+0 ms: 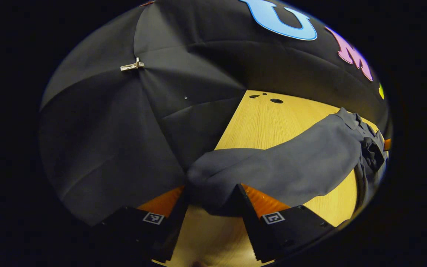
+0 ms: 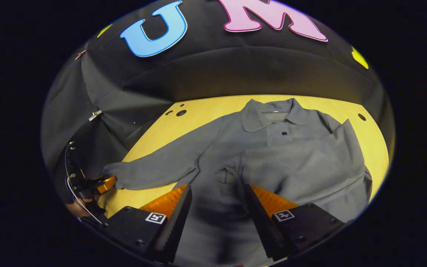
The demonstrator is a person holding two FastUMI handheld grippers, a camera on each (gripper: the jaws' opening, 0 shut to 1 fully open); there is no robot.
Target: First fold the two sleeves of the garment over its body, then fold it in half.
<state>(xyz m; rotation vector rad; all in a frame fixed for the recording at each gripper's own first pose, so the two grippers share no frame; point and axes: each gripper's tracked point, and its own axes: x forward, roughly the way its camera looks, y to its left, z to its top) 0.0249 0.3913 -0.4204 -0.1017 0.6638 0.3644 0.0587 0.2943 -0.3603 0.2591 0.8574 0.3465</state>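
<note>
Each handheld two-finger gripper is built alike: the left gripper (image 1: 210, 202) and the right gripper (image 2: 217, 202) both carry two blocky matte-black finger mounts studded with small dark screws, and each mount bears a small square black-and-white coded marker on its upper face. Ribbed orange panels sit behind the fingers, whose inner edges are cut into fine saw-like teeth. Seen from the right gripper view, the left gripper's body is black with orange parts, with a thin pale cable (image 2: 73, 194) looping round it.
</note>
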